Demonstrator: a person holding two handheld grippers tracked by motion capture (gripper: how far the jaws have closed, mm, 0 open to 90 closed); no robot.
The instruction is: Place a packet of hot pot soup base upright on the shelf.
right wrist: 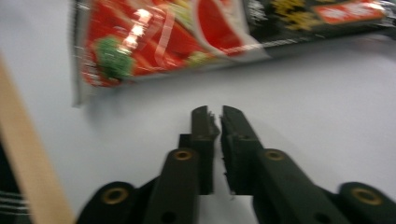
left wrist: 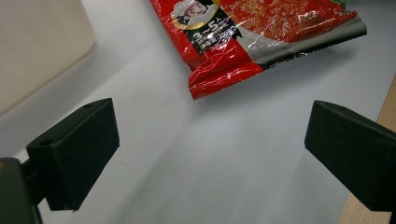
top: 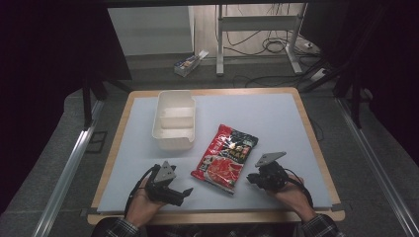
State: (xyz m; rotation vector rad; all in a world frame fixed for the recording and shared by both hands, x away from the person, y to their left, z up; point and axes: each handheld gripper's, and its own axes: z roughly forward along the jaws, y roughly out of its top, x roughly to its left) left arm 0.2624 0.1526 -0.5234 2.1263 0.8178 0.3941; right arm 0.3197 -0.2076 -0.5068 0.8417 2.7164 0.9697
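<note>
A red and black snack bag (top: 226, 157) lies flat on the white mat, between my two grippers. My left gripper (top: 183, 195) rests near the front edge, left of the bag, jaws wide open and empty. Seen from the left gripper view, the bag (left wrist: 261, 37) lies ahead of the left gripper (left wrist: 210, 140), apart from it. My right gripper (top: 253, 178) sits just right of the bag's near corner. In the right gripper view its jaws (right wrist: 214, 116) are shut together with nothing between them, a short way from the bag (right wrist: 177, 37).
A white rectangular container (top: 174, 120) stands on the mat (top: 276, 118) behind and left of the bag, and its wall (left wrist: 37, 42) is also in the left gripper view. The table's wooden rim (right wrist: 23, 154) runs close by the right gripper. A small box (top: 190, 63) and cables lie on the floor beyond.
</note>
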